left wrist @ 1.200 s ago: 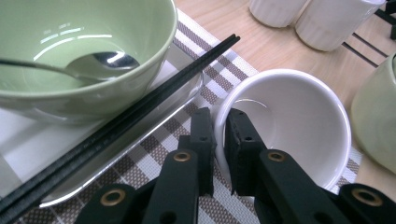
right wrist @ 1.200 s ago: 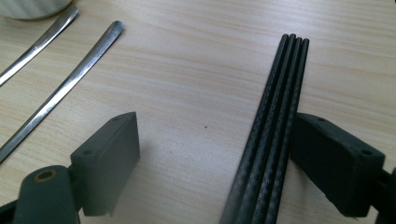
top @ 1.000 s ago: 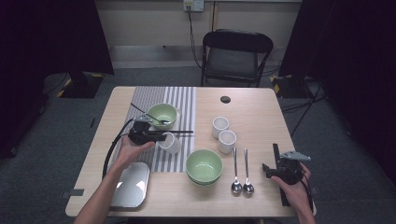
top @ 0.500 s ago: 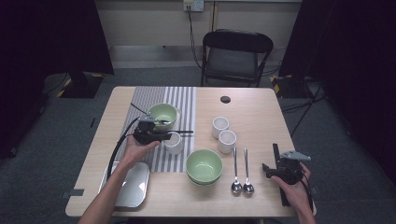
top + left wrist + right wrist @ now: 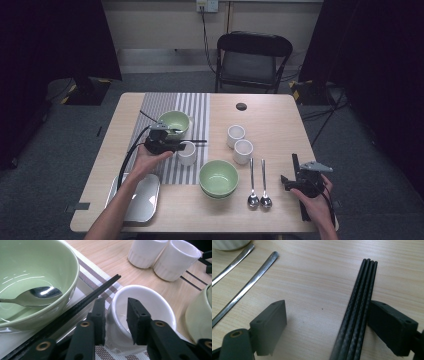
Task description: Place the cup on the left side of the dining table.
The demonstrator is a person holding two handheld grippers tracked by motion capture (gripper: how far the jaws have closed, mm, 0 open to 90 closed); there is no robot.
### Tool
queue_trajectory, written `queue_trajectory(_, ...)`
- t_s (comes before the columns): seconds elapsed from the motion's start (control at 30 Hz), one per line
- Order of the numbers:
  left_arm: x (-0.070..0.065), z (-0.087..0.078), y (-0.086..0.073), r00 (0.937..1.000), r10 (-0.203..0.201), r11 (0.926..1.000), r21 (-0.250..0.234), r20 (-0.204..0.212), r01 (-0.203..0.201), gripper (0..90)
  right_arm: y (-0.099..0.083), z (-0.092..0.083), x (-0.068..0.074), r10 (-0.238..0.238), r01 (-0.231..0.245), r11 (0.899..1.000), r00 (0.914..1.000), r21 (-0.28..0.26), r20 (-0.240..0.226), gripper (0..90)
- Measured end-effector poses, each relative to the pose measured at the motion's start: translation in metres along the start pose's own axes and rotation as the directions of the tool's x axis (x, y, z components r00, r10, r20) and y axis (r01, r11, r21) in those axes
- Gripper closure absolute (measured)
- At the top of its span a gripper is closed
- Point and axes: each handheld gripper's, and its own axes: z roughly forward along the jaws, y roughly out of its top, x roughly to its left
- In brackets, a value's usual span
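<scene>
The white cup [image 5: 187,152] on the striped mat is hemmed in by a green bowl [image 5: 175,122] and black chopsticks [image 5: 196,142] behind it, while open tabletop [image 5: 272,125] is left towards the far right corner.

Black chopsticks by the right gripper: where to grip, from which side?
Grip the chopsticks across the bundle, mid-length, coming straight down from above. They lie flat on the table as a tight parallel bundle, so only their long sides offer faces. The right gripper is open, one jaw already beside them; the bundle is thin, so expect the pads to scrape the wood.
</scene>
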Motion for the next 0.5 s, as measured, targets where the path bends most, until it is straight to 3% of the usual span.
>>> queue_trajectory(0.07, 0.000, -0.001, 0.000, 1.0000, -0.001, 1.0000, 0.007, 0.001, 0.001, 64.2, 0.000, 0.000, 0.000, 0.000, 0.000, 1.000, 1.0000, 0.000, 0.000, 14.8)
queue_trajectory(0.1, 0.000, -0.001, 0.000, 0.9998, 0.005, 0.9999, 0.011, 0.021, -0.005, 63.9, 0.000, 0.000, 0.000, -0.001, 0.001, 1.000, 1.0000, 0.000, 0.000, 14.9)
queue_trajectory(0.17, -0.002, -0.002, 0.000, 0.9999, 0.007, 0.9998, 0.017, 0.011, -0.008, 59.1, 0.000, 0.000, 0.000, 0.000, 0.000, 1.000, 1.0000, 0.000, 0.000, 14.9)
queue_trajectory(0.33, -0.001, -0.011, 0.003, 0.9999, -0.007, 0.9998, -0.018, 0.011, 0.007, 49.8, 0.000, 0.000, 0.000, 0.000, 0.000, 1.000, 1.0000, 0.000, 0.000, 14.8)
queue_trajectory(0.5, 0.000, -0.016, 0.003, 0.9999, 0.009, 0.9995, -0.029, 0.009, -0.009, 42.2, 0.000, 0.000, 0.000, -0.001, 0.001, 1.000, 1.0000, -0.001, 0.000, 14.9)
